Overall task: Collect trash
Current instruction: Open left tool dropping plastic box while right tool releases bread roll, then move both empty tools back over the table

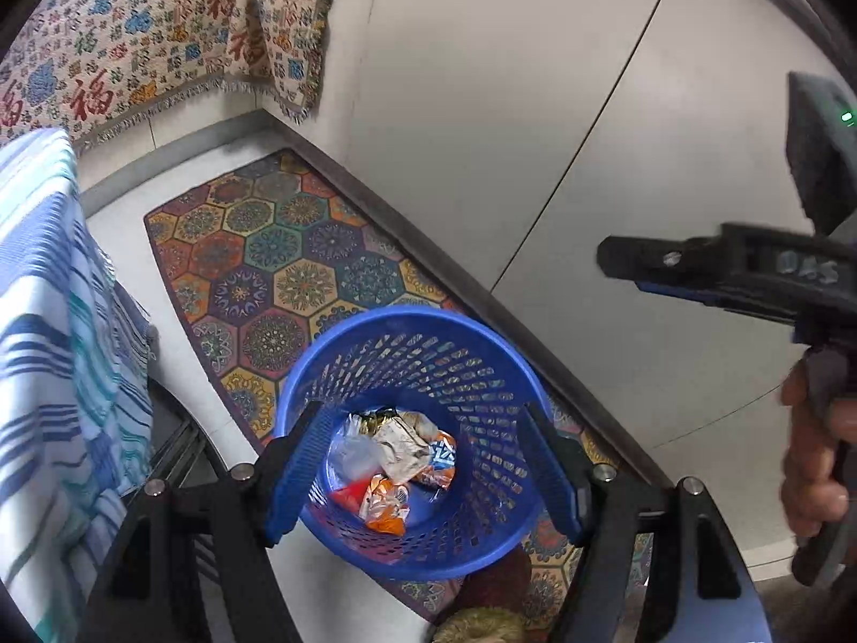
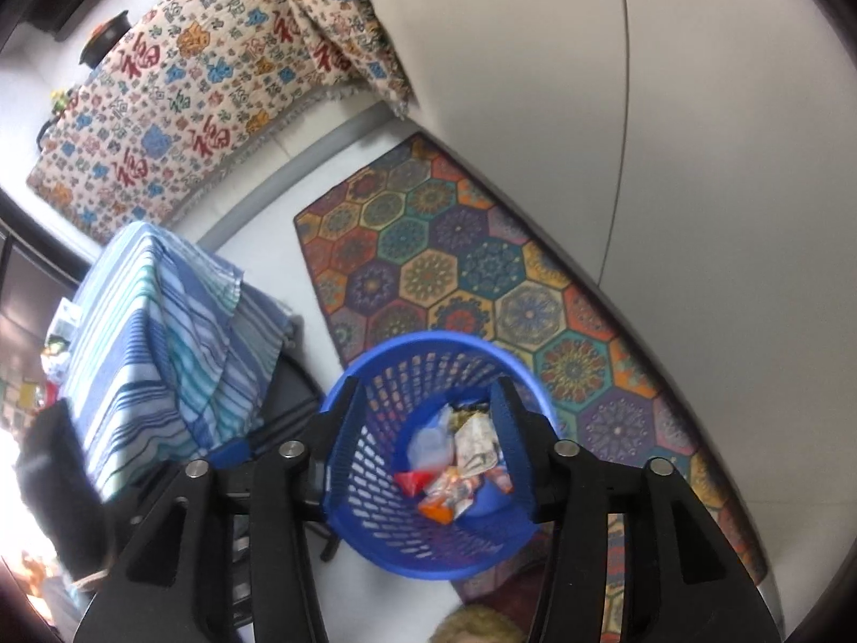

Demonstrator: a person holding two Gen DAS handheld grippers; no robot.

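Observation:
A blue mesh waste basket (image 1: 482, 369) stands on the rug below both grippers. Several crumpled wrappers (image 1: 396, 461), white, orange and red, lie on its bottom. My left gripper (image 1: 426, 474) hangs over the basket mouth, jaws open and bare, its blue fingers (image 1: 297, 474) framing the trash. In the right wrist view the same basket (image 2: 375, 471) and the wrappers (image 2: 455, 469) sit under my right gripper (image 2: 428, 439), which is open with nothing between its fingers. The right gripper (image 1: 621, 262) also shows side-on at the right of the left view, held by a hand (image 1: 814, 450).
A hexagon-patterned rug (image 1: 278, 262) runs along a grey wall panel (image 1: 509, 107). A blue striped cloth (image 1: 48, 321) covers furniture on the left. A throw with red characters (image 1: 134, 37) hangs at the back. Something fuzzy and tan (image 1: 482, 627) lies near the basket's base.

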